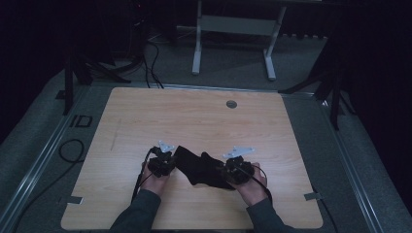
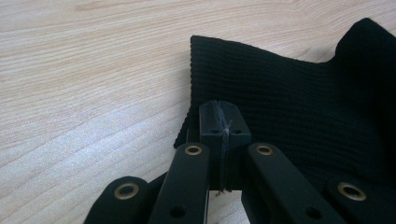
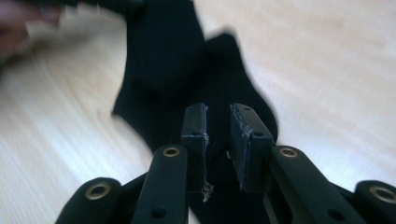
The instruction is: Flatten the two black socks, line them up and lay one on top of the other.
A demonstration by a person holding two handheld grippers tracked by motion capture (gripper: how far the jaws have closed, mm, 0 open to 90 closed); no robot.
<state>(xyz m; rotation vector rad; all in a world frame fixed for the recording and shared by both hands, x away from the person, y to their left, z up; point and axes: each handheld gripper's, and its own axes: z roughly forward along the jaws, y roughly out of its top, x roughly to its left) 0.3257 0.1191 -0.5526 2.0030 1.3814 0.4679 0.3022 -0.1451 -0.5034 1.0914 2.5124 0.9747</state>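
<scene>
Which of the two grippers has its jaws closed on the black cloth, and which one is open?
The left gripper is closed, pinching the cloth at its edge. The right gripper has a gap between its jaws.

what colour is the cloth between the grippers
Black, with a fine ribbed knit; the cloth shows best in the left gripper view.

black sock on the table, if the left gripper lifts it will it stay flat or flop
The black sock is ribbed knit and already lies bunched, so it would likely droop from the left gripper, shut on its cuff edge. It looks light. The right gripper stands open over it.
</scene>
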